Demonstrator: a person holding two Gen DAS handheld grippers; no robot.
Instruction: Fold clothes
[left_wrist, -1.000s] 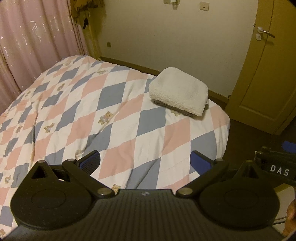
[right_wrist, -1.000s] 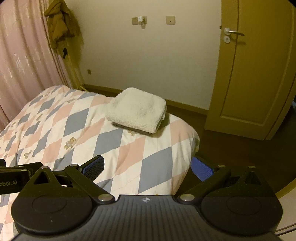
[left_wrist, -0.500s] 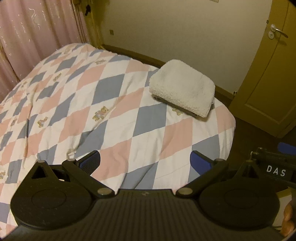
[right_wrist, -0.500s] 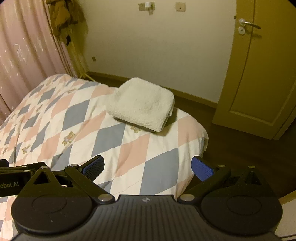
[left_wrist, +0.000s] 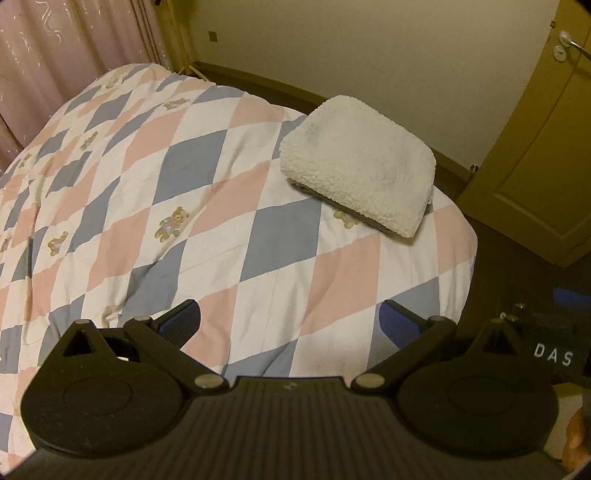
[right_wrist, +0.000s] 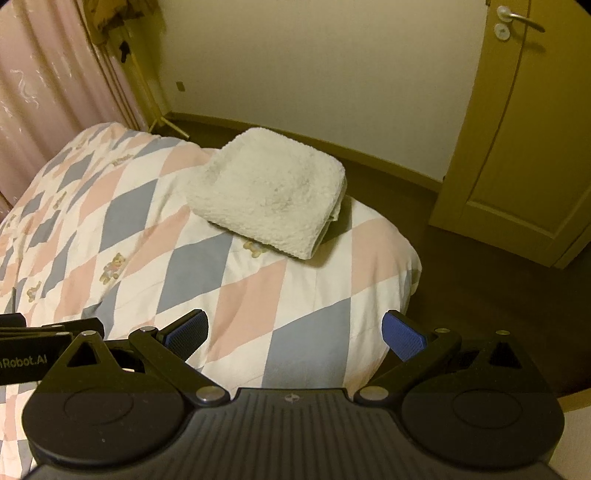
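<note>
1. White fleecy folded garment (left_wrist: 360, 168) is lying as a neat bundle near the quilt's (left_wrist: 229, 206) far corner.
2. I'm seeing it ahead, right of my left gripper (left_wrist: 290, 325), slightly left of my right gripper (right_wrist: 295, 334), which is nearer.
3. Both are gaping wide, carrying nothing.

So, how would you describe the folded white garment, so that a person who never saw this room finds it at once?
Look at the bed with the quilt of pink, blue and white diamonds. Near its corner closest to the yellow door lies the folded fleece garment. It is the only thick, fluffy, plain white bundle on the patterned quilt.
</note>
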